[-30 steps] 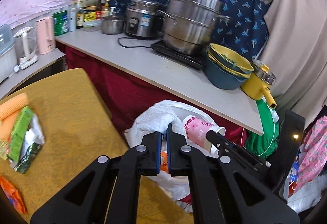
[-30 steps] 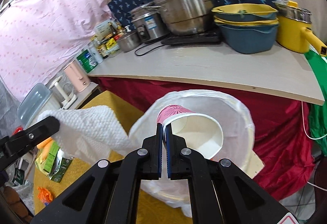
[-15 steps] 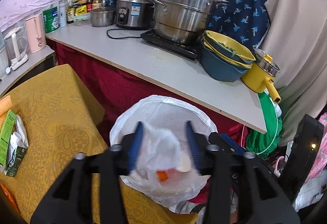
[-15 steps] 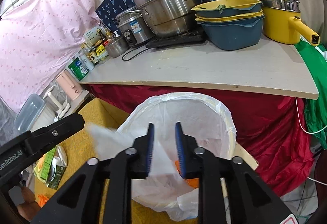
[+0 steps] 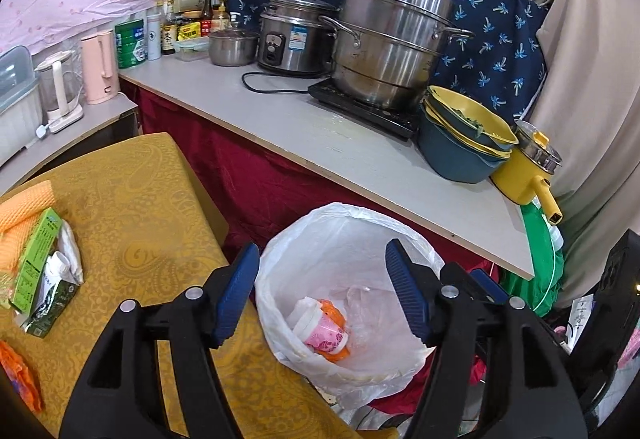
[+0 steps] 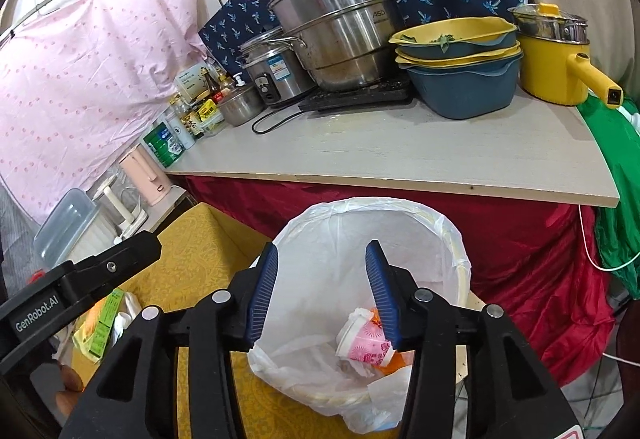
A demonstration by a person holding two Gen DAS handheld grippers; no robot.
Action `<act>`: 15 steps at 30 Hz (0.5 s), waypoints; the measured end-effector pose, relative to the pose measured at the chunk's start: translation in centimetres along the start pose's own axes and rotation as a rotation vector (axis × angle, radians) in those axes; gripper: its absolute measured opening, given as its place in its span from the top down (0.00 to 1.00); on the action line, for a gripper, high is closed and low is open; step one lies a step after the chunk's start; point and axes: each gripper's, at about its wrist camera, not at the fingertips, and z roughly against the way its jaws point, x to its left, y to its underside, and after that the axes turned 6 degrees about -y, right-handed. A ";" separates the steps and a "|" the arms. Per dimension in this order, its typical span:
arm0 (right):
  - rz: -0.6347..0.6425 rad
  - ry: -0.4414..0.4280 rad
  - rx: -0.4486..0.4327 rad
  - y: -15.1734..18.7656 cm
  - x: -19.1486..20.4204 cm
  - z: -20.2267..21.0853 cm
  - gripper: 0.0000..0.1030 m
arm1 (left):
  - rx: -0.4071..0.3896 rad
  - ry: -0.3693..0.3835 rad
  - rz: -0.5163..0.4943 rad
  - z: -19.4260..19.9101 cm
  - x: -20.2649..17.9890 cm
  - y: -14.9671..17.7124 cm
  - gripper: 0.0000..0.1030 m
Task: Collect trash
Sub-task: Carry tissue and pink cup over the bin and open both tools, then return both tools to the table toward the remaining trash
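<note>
Both grippers hang over the mouth of the trash bin (image 5: 280, 271), which wears a white plastic liner and stands on the floor between the yellow-clothed table (image 5: 132, 207) and the red skirt of the counter (image 5: 312, 143). On the left gripper (image 5: 320, 291) the jaws have just been opening and stand wide apart, with nothing pressed between the blue pads (image 5: 236, 291). The right gripper (image 6: 322, 287) has likewise just been opening its jaws; they are parted a little less widely and hold nothing.

Down in the bin lies a pink-patterned paper cup (image 5: 320, 331) on its side, its white rim toward the left, resting against an orange scrap (image 5: 336, 313) and some crumpled clear plastic (the cup is seen through the gap in each gripper, well below the pads and touching neither).

More rubbish sits on the table at its left edge: a green carton (image 5: 34, 267), a dark crumpled carton (image 5: 52, 303) just beside it, orange foam netting (image 5: 24, 205) and an orange wrapper (image 5: 20, 375). From the right wrist view, the left gripper's black arm crosses the left side above that table.
</note>
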 end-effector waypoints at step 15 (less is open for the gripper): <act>0.107 -0.073 0.021 1.3 7.5 0.5 0.56 | -0.081 -0.112 0.051 4.7 5.8 0.5 0.39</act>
